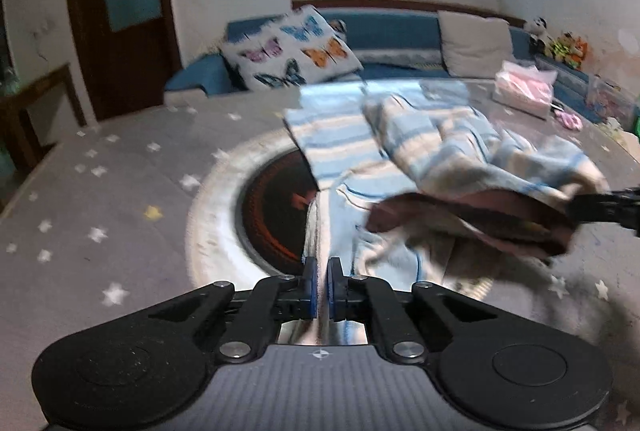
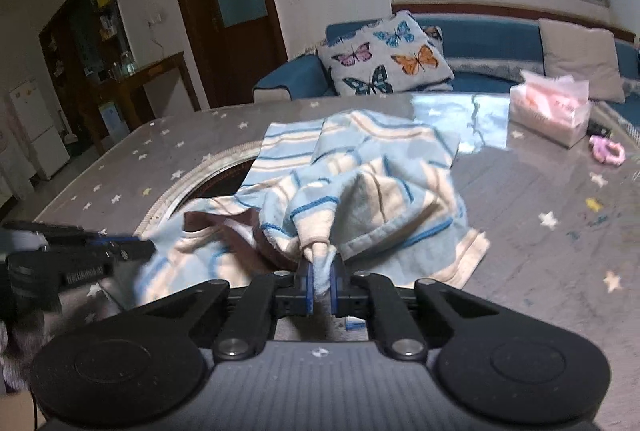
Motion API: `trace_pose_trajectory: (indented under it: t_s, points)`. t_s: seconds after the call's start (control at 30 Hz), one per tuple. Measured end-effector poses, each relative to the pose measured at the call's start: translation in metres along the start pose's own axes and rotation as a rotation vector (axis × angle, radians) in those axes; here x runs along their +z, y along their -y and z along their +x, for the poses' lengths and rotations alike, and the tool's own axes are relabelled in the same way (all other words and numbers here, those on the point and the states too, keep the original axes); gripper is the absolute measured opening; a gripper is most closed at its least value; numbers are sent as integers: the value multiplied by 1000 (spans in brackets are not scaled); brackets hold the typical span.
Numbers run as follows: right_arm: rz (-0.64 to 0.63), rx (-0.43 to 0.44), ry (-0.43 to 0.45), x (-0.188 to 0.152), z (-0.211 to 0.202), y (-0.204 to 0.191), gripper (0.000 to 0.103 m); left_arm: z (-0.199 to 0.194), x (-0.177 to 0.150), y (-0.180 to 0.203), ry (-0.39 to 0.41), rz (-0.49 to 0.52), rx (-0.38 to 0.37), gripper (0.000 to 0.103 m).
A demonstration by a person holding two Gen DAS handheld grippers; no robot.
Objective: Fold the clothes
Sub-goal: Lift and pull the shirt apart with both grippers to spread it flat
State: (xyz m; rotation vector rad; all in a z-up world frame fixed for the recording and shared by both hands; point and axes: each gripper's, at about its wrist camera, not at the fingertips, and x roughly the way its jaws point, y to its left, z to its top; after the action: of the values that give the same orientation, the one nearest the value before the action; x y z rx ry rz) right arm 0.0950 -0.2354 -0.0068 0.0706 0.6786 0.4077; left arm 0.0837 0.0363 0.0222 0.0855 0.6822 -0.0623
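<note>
Right wrist view: a bunched corner of a blue-and-cream striped garment (image 2: 360, 187) is pinched between the right gripper (image 2: 321, 289) fingers. An edge is clamped by the left gripper (image 1: 322, 285) fingers. The crumpled garment is spread on the star-patterned surface (image 2: 560, 191).

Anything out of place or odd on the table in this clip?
The striped garment lies bunched and twisted, not flat, draped partly over the round dark inset in the table. Both the left gripper and right gripper pinch its fabric. Nothing looks spilled or damaged.
</note>
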Motion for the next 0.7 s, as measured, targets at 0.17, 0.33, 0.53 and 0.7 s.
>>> trace_pose_trajectory:
  t_s: [0.17, 0.33, 0.53, 0.7]
  points:
    - [-36, 30, 10, -3, -28, 2, 7, -29, 2, -24, 45, -6, 52, 5]
    - [-83, 74, -11, -15, -47, -2, 7, -53, -3, -48, 64, -11, 102, 5]
    - [-123, 118, -99, -38, -61, -5, 9, -56, -17, -73, 8, -30, 173, 5]
    - [-142, 103, -161, -55, -65, 2, 20, -46, -28, -82, -56, -15, 227, 5]
